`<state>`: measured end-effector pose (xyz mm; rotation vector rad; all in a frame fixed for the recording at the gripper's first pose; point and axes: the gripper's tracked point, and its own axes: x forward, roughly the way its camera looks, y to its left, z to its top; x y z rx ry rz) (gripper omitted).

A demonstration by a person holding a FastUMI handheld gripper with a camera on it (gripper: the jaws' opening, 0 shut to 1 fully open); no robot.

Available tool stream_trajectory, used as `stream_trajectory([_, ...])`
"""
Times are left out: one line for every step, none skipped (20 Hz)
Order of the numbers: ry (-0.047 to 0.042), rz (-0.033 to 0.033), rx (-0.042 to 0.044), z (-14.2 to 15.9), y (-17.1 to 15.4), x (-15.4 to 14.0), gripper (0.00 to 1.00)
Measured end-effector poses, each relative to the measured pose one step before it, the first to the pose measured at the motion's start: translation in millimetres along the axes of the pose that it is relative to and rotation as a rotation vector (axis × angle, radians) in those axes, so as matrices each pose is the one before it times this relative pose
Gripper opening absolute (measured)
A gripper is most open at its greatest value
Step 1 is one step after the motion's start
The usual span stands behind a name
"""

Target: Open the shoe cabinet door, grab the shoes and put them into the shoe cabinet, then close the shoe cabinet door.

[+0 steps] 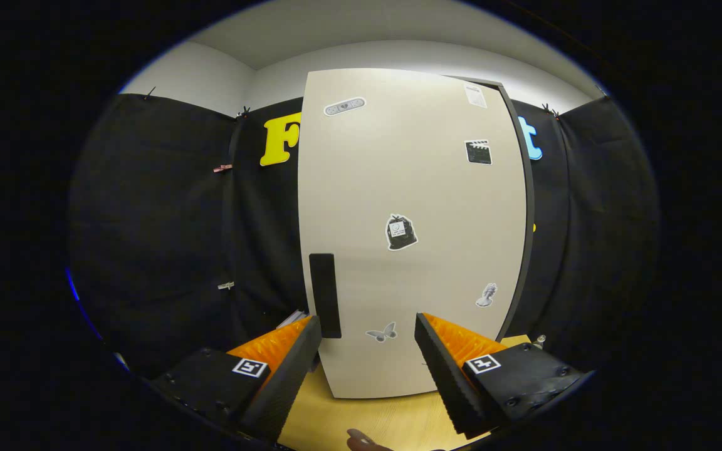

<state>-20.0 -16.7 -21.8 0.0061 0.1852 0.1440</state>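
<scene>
**One closed door, fingers spread before it**

Centre of frame, the pale shoe cabinet door (411, 232) stands closed on the wooden bench (392, 416), black cloth walling both sides. Its dark handle (324, 294) sits lower left, just beyond the gripper (367, 366), whose fingers are parted and empty. Misaligned, they could slip off the flat handle.

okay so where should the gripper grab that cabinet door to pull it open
Probably the black vertical handle near the cabinet door's left edge. It is tall and narrow, so come straight on with the open gripper shifted left, one finger each side, then pull toward you.
</scene>
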Motion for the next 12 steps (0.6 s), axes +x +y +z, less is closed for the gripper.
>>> stream_trajectory([-0.00427, -0.00713, -0.00618, 0.42, 0.65, 0.41, 0.99])
stream_trajectory([-0.00313, -0.00138, -0.00627, -0.46, 2.07, 0.43, 0.99])
stream_trajectory([-0.00484, 0.00036, -0.0058, -0.12, 2.2, 0.53, 0.99])
stream_trajectory([-0.00514, -0.00167, -0.00438, 0.45, 1.06, -0.52, 0.99])
stream_trajectory([-0.00543, -0.00182, -0.00175, 0.88, 0.84, 0.21, 0.99])
stream_trajectory([-0.00681, 0.00032, 0.0028, 0.79, 1.23, 0.37, 0.99])
stream_trajectory([-0.00778, -0.00049, 0.00575, 1.35, 1.08, 0.84, 0.99])
stream_trajectory([-0.00593, -0.00291, 0.00364, 1.39, 0.22, 0.44, 0.99])
stream_trajectory([-0.00273, -0.0044, 0.00025, 0.76, 0.08, 0.49, 0.99])
stream_trajectory([-0.00081, -0.00467, -0.00247, -0.04, -0.66, 0.99, 0.99])
stream_trajectory([0.00071, -0.00354, -0.00398, -0.89, 0.56, -0.02, 0.98])
stream_trajectory([0.00016, -0.00481, -0.00448, -0.42, -0.32, 0.21, 0.98])
